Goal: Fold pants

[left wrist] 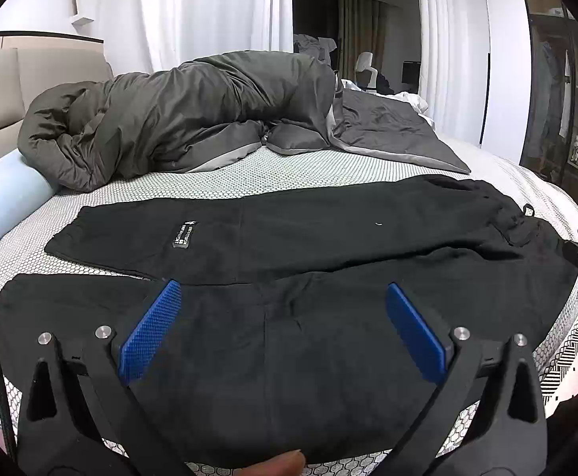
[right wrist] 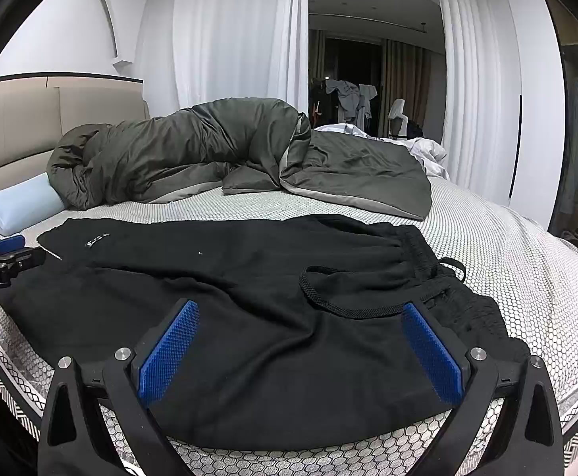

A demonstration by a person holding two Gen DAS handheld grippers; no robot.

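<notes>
The black pants (left wrist: 309, 246) lie spread across the honeycomb-patterned mattress (left wrist: 249, 174), legs toward the headboard side. Only the right wrist view shows the elastic waistband (right wrist: 444, 277) and its looped drawstring (right wrist: 328, 297); the left wrist view shows the small label (left wrist: 183, 234) on one leg more clearly. Both the left gripper (left wrist: 285, 325) and right gripper (right wrist: 301, 345) gape wide above the cloth (gripping nothing). Behind, a bunched grey duvet (left wrist: 170, 119) and pale blue bolster (left wrist: 3, 206) crowd the far side.
</notes>
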